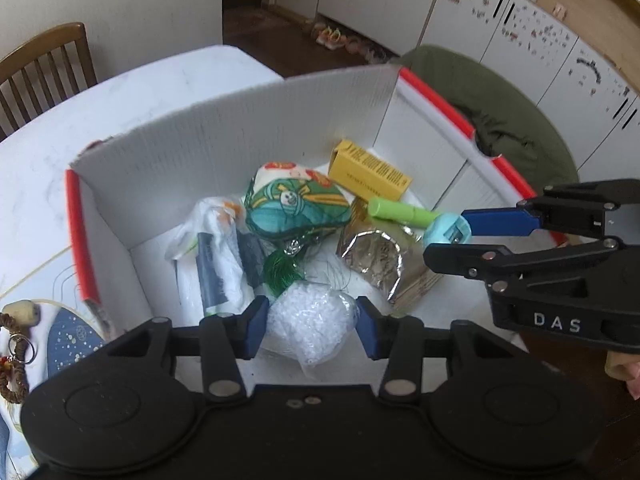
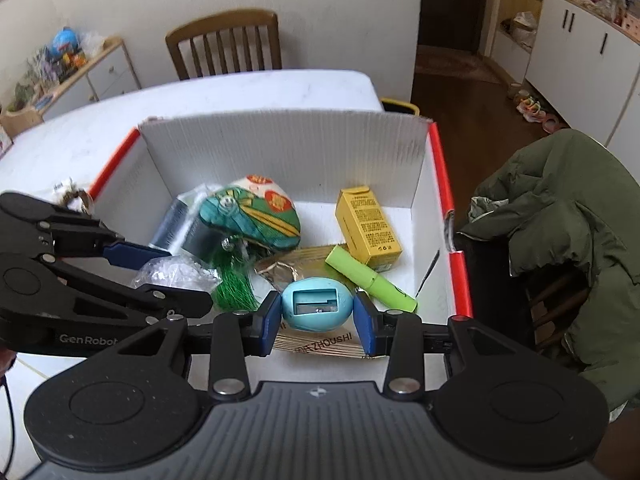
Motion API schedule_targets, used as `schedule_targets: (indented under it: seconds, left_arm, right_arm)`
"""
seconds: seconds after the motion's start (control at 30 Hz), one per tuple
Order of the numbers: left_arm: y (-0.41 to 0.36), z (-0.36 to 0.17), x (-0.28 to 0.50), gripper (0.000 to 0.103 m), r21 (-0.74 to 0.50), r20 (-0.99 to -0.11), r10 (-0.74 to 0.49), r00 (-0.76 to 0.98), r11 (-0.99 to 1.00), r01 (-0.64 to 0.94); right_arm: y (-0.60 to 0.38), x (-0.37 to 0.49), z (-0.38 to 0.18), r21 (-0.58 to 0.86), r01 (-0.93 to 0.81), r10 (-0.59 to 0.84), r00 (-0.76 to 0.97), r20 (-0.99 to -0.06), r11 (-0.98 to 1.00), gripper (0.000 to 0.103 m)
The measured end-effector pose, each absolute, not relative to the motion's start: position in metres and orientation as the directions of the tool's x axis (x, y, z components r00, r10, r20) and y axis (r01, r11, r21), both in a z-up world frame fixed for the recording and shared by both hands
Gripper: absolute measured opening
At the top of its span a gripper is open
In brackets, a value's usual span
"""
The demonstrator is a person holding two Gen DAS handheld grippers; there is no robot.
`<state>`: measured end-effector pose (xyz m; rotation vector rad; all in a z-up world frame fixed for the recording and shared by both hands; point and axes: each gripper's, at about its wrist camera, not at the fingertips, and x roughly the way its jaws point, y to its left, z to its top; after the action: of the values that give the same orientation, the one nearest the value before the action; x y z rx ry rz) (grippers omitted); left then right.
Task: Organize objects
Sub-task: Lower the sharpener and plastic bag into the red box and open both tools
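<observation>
The right tongs (image 2: 316, 314) pinch one pale blue egg-shaped sharpener (image 2: 317, 309) low in the frame's centre, over the box (image 2: 280, 140). The left tongs (image 1: 311, 326) are spread around one crinkly clear bag of white beads (image 1: 310, 318), apparently not squeezing it. Beyond lie one green tube (image 2: 368, 276), one yellow carton (image 2: 368, 228), one patterned fabric pouch (image 2: 252, 216) with a green tassel, and one foil packet (image 1: 374, 264). The corrugated white box with red edges rests on a pale worktop (image 2: 240, 92); one wooden chair (image 2: 224, 46) stands at upper centre.
</observation>
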<state>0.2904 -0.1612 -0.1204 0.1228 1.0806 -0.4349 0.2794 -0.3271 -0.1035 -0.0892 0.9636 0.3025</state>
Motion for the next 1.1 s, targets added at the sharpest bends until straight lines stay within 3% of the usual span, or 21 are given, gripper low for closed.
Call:
schedule_targets:
  seconds: [0.7,1.0,1.1]
  left_arm:
    - [-0.182,-0.152,0.319,0.047,-0.085,-0.96,-0.184,0.211,0.91,0.406]
    - [-0.177,-0.146,0.315,0.061,-0.103,-0.952,-0.207,0.226,0.91,0.401]
    - [-0.174,-0.14,0.311,0.064,-0.105,-0.94,-0.221,0.258,0.911,0.399]
  right_arm:
    - [-0.326,0.298,-0.128,0.034,-0.345,0.207,0.476,-0.855,0.938,0.039]
    - [-0.332,0.295,-0.118,0.07,-0.353,0.246,0.485,-0.839,0.933,0.044]
    - [-0.335,0.29,-0.111,0.077,-0.353,0.256,0.496,-0.83,0.933,0.05]
